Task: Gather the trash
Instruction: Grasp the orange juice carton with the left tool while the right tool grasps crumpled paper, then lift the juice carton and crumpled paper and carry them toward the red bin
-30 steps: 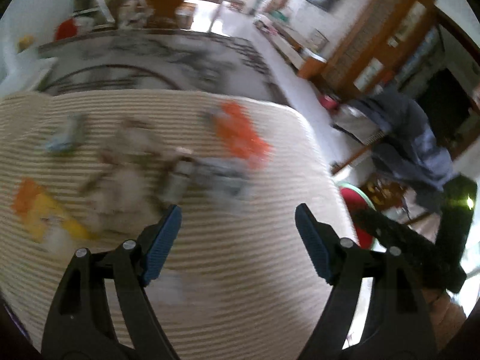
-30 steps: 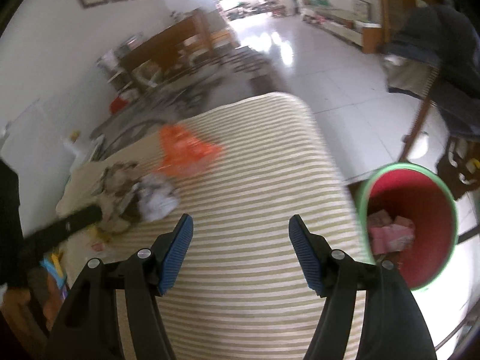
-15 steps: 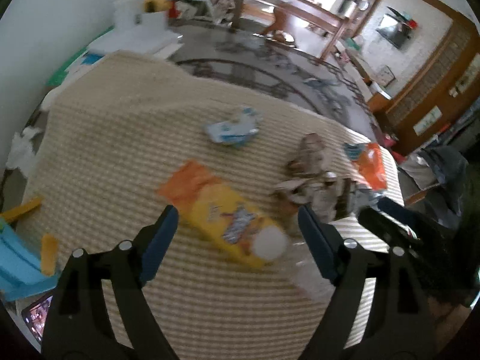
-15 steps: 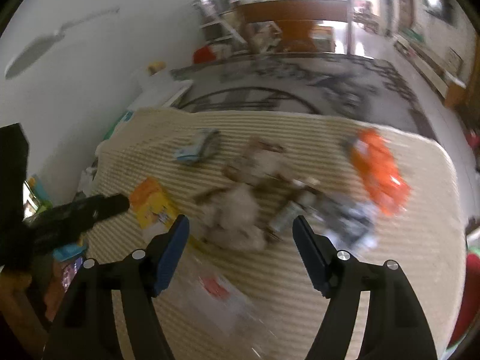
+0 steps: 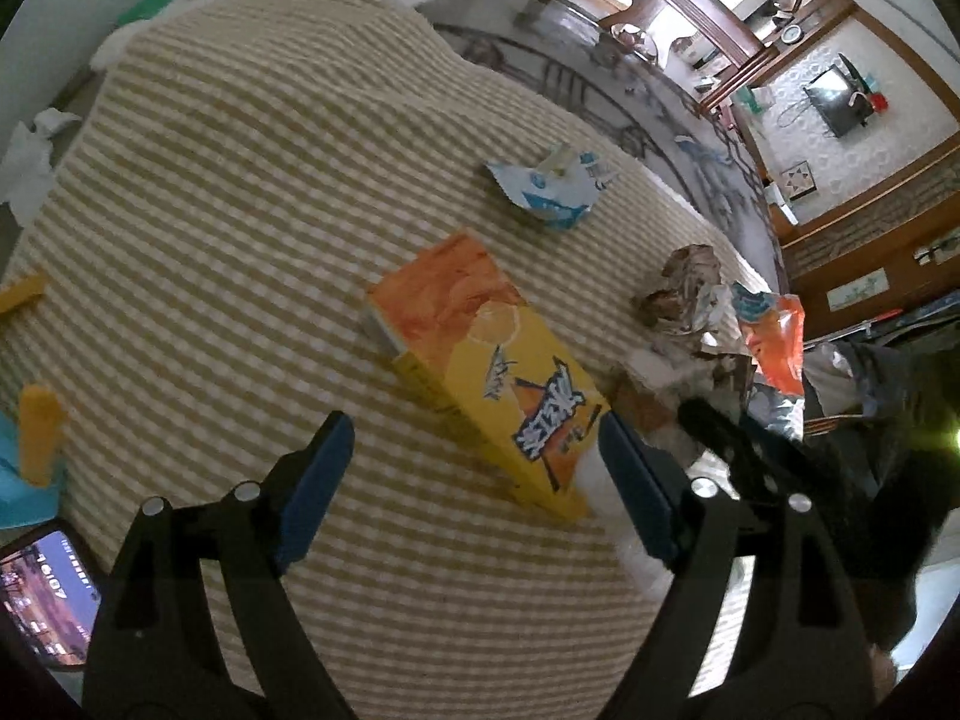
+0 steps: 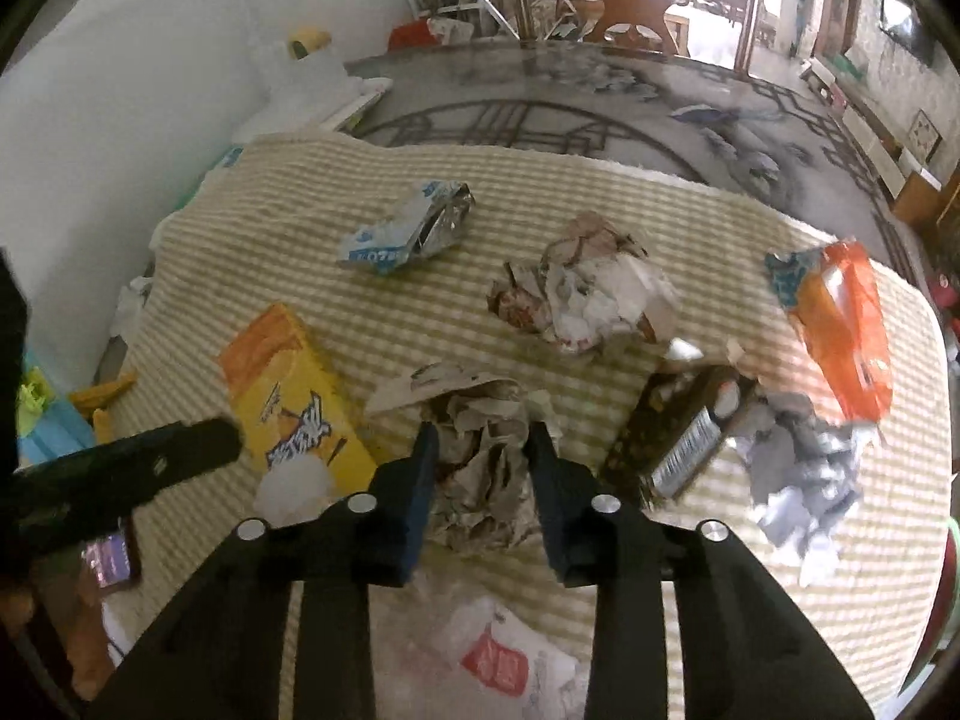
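Right tool (image 6: 480, 456) clamped on our crumpled paper wad (image 6: 480, 468), jaws just closing | left tool (image 5: 474, 468) apart, orange carton (image 5: 480, 360) between, long axis diagonal

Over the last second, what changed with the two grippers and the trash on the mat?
Both grippers swung from the bin side of the striped mat to the trash pile. The right gripper, whose jaws have just been closing, now clamps a crumpled paper wad. The left gripper stayed open, now hovering over the yellow-orange carton without gripping it. The blue-white wrapper and orange bag lie where they were.
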Available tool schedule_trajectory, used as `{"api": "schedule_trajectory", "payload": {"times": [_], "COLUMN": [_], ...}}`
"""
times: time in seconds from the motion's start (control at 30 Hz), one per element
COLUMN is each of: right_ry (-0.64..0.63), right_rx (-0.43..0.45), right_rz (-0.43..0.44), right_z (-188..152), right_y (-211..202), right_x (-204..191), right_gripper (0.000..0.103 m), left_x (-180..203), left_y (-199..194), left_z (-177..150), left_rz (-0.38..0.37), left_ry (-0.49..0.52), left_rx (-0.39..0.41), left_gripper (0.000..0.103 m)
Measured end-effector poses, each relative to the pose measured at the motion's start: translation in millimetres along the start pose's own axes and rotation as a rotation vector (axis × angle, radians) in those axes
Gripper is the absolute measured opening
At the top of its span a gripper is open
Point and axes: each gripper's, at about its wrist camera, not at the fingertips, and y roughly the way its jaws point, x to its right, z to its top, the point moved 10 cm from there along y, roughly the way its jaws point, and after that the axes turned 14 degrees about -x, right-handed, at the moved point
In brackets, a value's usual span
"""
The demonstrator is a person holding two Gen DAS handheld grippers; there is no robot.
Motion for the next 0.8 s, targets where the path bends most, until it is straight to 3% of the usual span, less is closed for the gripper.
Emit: {"api": "schedule_trajectory", "payload": {"times": [0.03,0.37,0.57,0.8], "right_ry": [0.006,0.037,0.065,0.033], "right_rx": [-0.003,-0.019,-0.001,0.012], "right_rz": [0.019,0.093,0.065,0.025], "right_z": [-5.5,-52.7,-57.1,-62.0], "right_y": [-2.3,-14.9,-22.1,-29.9], "right_x": [-0.5,-10.1,-1.7,2.1], "right_gripper": [0.016,0.010,0.010,0.011], "left_x": [1.7,28.2,33.0,31.1], "left_y": [3.5,32.2,44.8,52.5], "left_z": [0.8,16.7,21.7,38.3], "left_rz": [-0.001,0.029,0.098,0.126], "left_ry": [0.002,0.066,0.105,0.119], "left_rx": [-0.008,-0.049,-0.049,-0.037], "left_gripper": [0.081,0.084,0.084,0.082]}}
